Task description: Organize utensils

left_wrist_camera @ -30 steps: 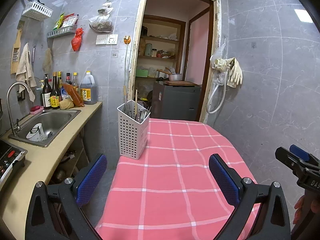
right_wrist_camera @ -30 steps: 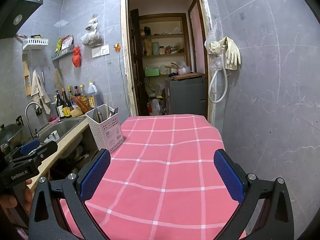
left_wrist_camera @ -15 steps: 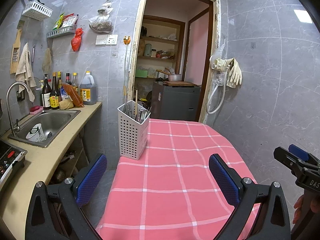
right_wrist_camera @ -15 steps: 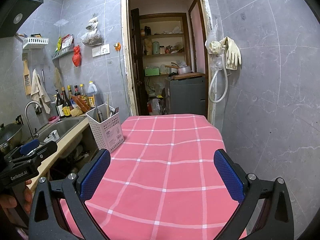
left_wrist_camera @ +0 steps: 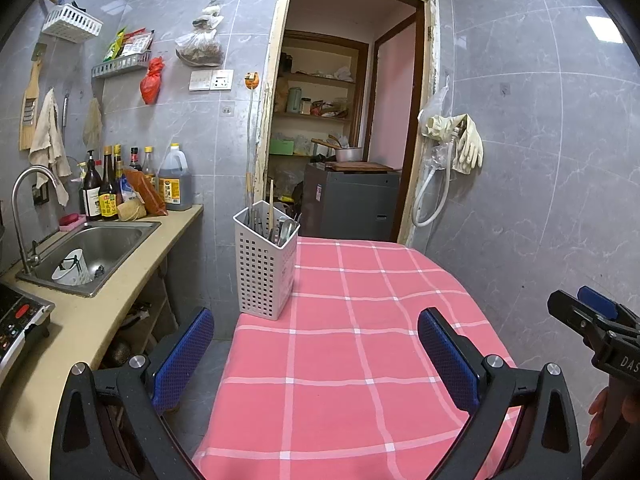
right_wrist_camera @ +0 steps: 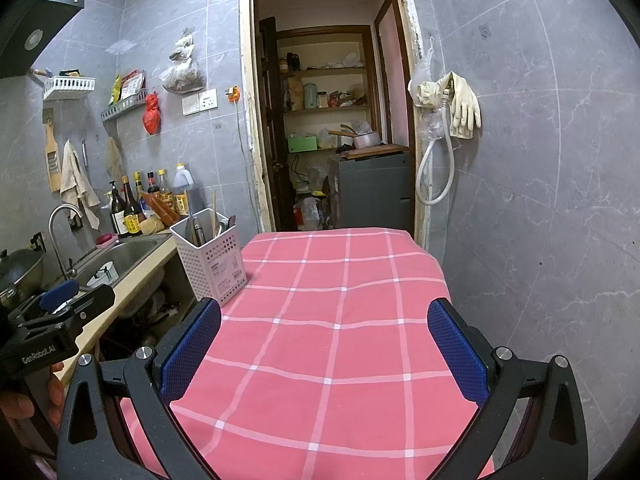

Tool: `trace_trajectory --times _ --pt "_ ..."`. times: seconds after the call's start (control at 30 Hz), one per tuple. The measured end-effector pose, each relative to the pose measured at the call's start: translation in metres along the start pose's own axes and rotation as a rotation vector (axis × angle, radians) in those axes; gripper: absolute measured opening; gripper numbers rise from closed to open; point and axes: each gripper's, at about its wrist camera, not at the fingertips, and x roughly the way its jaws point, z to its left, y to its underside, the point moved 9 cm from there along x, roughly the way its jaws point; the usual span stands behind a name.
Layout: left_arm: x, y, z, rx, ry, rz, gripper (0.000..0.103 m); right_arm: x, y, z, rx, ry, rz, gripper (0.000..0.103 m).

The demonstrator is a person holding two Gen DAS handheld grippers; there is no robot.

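A white perforated utensil holder point(left_wrist_camera: 265, 266) is seen standing upright at the left edge of the bench point(left_wrist_camera: 360, 340), which is covered with a pink checked cloth. Utensils point(left_wrist_camera: 276, 222) are held inside it: chopsticks standing tall, with metal spoons and other handles leaning against its rim. A label is shown on one side in the right wrist view.

I count one white caddy point(left_wrist_camera: 266, 266) at the frame's centre left, on one table point(left_wrist_camera: 360, 360) with a pink checked cloth. The utensils point(left_wrist_camera: 276, 222) in it overlap too much to number. At the left edge sit one sink point(left_wrist_camera: 92, 256) and one tap point(left_wrist_camera: 24, 200). About seven bottles point(left_wrist_camera: 120, 188) cluster behind the sink. Upper left holds two racks point(left_wrist_camera: 72, 24). One pair of gloves point(left_wrist_camera: 460, 144) hangs at the right. My two grippers: left point(left_wrist_camera: 316, 344) and right point(right_wrist_camera: 324, 344).
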Motion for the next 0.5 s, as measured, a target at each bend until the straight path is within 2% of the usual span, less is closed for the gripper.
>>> trace_trajectory --times 0.5 --pt "-0.0001 0.0007 -0.0013 0.000 -0.001 0.002 0.103 0.0004 -0.0009 -0.0008 0.001 -0.002 0.002 0.102"
